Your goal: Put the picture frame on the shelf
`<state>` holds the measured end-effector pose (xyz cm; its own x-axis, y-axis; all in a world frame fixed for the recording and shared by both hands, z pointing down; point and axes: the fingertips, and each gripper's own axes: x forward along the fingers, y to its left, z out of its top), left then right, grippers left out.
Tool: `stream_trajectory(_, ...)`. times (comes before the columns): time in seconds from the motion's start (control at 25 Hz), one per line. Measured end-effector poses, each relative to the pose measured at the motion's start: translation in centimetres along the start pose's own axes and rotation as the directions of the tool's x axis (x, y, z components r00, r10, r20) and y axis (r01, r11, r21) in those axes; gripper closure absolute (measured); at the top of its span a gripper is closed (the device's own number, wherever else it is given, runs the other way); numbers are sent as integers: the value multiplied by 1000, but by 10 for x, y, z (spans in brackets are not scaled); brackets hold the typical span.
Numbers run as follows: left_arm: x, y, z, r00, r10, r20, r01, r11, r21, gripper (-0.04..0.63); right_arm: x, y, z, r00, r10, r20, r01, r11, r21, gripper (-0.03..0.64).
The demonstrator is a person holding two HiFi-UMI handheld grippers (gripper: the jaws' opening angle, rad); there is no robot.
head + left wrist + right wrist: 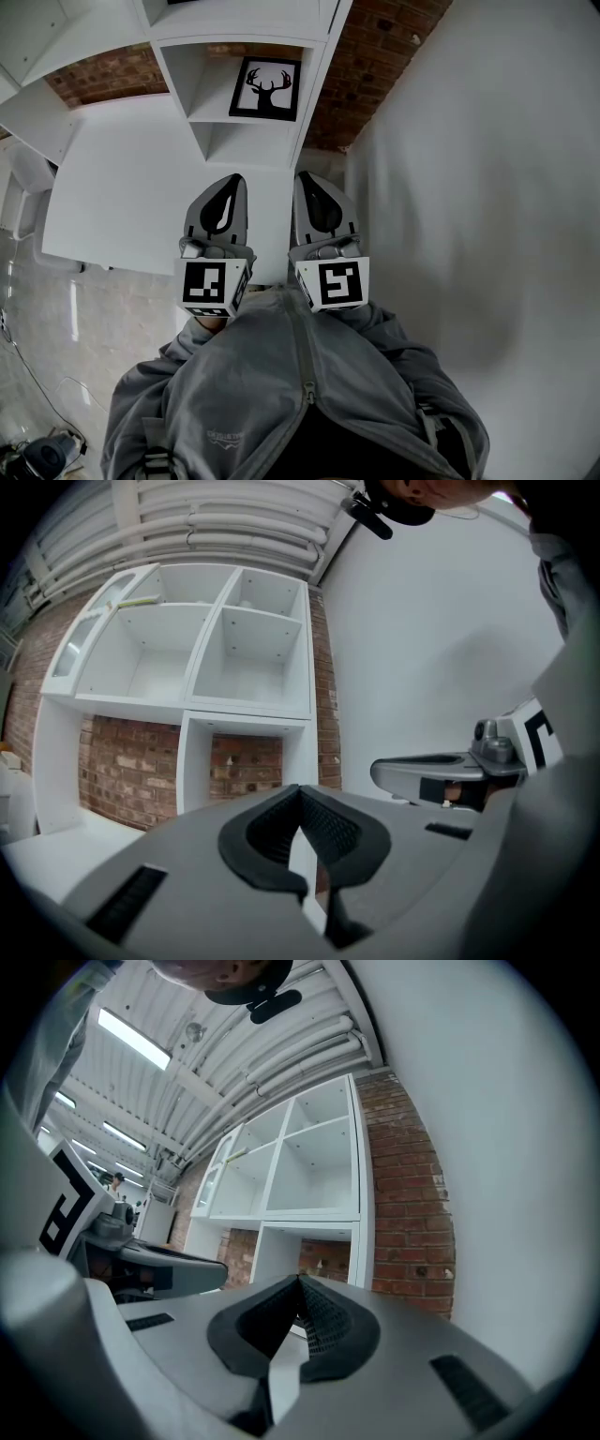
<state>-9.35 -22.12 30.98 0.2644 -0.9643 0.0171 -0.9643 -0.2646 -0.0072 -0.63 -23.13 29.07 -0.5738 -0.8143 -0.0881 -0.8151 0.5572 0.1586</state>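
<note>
The picture frame (266, 88), black-edged with a black deer head on white, stands upright in an open cubby of the white shelf (217, 145). Nothing touches it. My left gripper (236, 178) and right gripper (302, 175) hang side by side below the shelf, close to my chest, both pointing at it. The jaws of each are shut with nothing between them. In the left gripper view the left gripper (300, 787) faces the shelf (187, 705), and the right gripper (377, 772) shows beside it. The right gripper (300, 1279) also faces the shelf (281, 1215). Neither gripper view shows the frame.
A white tabletop (122, 187) lies to the left of the shelf. A plain white wall (487, 187) runs along the right, and a brick wall (375, 66) stands behind the shelf. Cables lie on the floor (37, 375) at lower left. The upper cubbies (253, 658) hold nothing.
</note>
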Motion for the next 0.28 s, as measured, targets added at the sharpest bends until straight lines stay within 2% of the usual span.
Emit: stream_trajectory(0.28, 3, -13, -4, 1000, 10, -2, -10, 1000, -9, 589, -5, -10, -9, 1000, 20, -2, -20, 1000, 2, 591)
